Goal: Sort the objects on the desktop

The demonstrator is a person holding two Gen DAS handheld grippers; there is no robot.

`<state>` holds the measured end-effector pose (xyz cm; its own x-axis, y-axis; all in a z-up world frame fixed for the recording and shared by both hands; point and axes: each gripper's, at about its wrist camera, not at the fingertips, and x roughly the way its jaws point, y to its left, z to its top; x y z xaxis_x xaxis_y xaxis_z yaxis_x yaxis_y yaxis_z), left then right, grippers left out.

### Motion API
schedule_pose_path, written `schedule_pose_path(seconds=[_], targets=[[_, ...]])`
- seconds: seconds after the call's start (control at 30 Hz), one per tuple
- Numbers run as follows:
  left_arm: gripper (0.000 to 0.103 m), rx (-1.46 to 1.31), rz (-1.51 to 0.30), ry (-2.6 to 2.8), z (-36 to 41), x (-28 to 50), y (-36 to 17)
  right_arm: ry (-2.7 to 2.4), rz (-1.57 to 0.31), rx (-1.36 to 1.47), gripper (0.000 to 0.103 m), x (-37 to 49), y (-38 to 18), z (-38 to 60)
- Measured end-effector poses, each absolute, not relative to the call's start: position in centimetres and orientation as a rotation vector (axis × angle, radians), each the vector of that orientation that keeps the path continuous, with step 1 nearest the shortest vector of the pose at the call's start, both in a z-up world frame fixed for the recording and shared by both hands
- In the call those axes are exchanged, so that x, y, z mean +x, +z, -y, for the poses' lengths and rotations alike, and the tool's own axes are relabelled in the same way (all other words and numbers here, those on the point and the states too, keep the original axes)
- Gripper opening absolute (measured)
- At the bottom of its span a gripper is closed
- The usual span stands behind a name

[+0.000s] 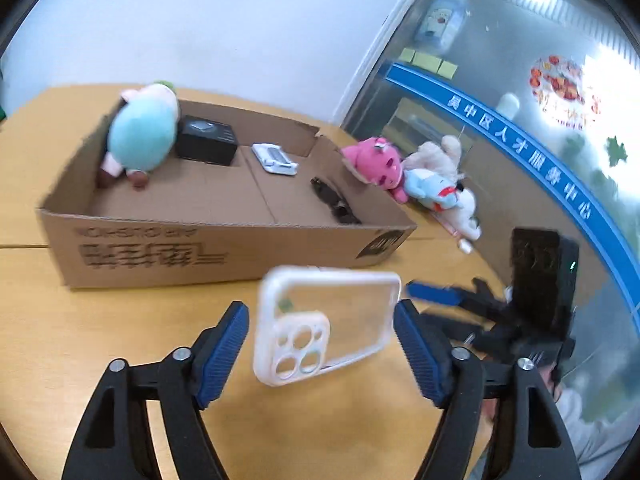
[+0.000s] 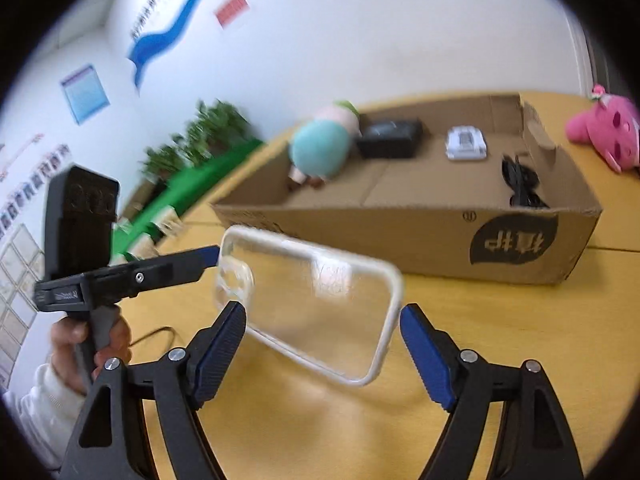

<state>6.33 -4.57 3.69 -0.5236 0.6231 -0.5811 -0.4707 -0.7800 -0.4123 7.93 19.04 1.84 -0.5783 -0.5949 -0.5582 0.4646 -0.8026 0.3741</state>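
Observation:
A clear phone case (image 1: 340, 316) with a white rim and camera cutout hangs tilted above the wooden table (image 1: 80, 320). It sits across its width between the blue pads of my left gripper (image 1: 320, 312), which is shut on it near the tips. In the right wrist view the same case (image 2: 316, 300) floats just ahead of my right gripper (image 2: 322, 314), whose jaws stand open around it. The left gripper's blue fingertip (image 2: 206, 255) reaches the case's camera end. The right gripper's fingertip (image 1: 432, 295) lies beside the case's far right corner.
An open cardboard box (image 1: 200, 248) behind the case holds a teal plush (image 1: 142, 136), a black box (image 1: 206, 140), a white device (image 1: 276, 158) and a dark item (image 1: 334, 200). Pink (image 1: 378, 160), blue (image 1: 430, 190) and beige (image 1: 436, 152) plush toys lie right of it. A person's hand (image 2: 76, 344) grips the left handle.

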Motion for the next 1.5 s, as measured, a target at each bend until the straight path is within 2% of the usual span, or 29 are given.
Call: schedule_pose_path(seconds=[0.07, 0.2, 0.4, 0.5, 0.73, 0.83, 0.9, 0.93, 1.03, 1.1, 1.17, 1.23, 1.27, 1.33, 1.5], targets=[[0.077, -1.058, 0.265, 2.298, 5.0, 5.8, 2.4, -2.368, 0.271, 0.934, 0.08, 8.0, 1.6, -19.8], [0.075, -1.191, 0.408, 2.238, 5.8, 4.0, -0.7, -2.363, 0.284, 1.031, 0.076, 6.7, 0.1, -19.5], [0.075, -1.245, 0.411, 2.237, 5.2, 1.9, -2.1, -2.3, 0.304, 1.182, 0.076, 4.8, -2.3, -17.8], [0.073, -1.394, 0.399, 2.215, 4.7, 0.2, -3.9, -2.282, 0.301, 1.283, 0.076, 3.6, -3.6, -17.2], [0.069, -1.349, 0.331, 2.237, 3.2, 0.2, -3.0, -2.275, 0.254, 1.295, 0.077, 2.7, -4.1, -15.4], [0.07, -1.137, 0.422, 2.238, 4.5, 2.5, 0.9, -2.299, 0.32, 1.156, 0.077, 4.1, -1.6, -16.7], [0.07, -1.012, 0.403, 2.204, 5.0, 4.6, 3.2, -2.296, 0.346, 0.998, 0.077, 6.5, 1.3, -18.3], [0.073, -0.986, 0.388, 2.186, 5.2, 5.4, 3.7, -2.288, 0.351, 0.962, 0.077, 7.1, 1.9, -18.6], [0.073, -1.111, 0.347, 2.213, 5.2, 5.3, 2.1, -2.302, 0.401, 0.961, 0.077, 8.5, 1.6, -20.6], [0.071, -1.244, 0.404, 2.21, 5.2, 3.4, -0.5, -2.339, 0.408, 1.042, 0.074, 7.7, -0.2, -21.2], [0.061, -1.3, 0.453, 2.208, 5.6, 2.0, -2.2, -2.362, 0.393, 1.105, 0.057, 6.6, -1.7, -21.1], [0.058, -1.333, 0.427, 2.212, 4.9, 0.9, -3.1, -2.389, 0.315, 1.168, 0.045, 5.3, -3.0, -20.1], [0.053, -1.342, 0.395, 2.212, 4.4, 0.5, -3.5, -2.392, 0.266, 1.222, 0.039, 4.5, -4.0, -19.5], [0.047, -1.37, 0.364, 2.191, 3.7, 0.1, -4.2, -2.403, 0.243, 1.234, 0.035, 4.1, -4.3, -19.5], [0.047, -1.363, 0.371, 2.152, 2.7, 0.2, -4.3, -2.443, 0.233, 1.256, 0.035, 5.3, -3.4, -20.9]])
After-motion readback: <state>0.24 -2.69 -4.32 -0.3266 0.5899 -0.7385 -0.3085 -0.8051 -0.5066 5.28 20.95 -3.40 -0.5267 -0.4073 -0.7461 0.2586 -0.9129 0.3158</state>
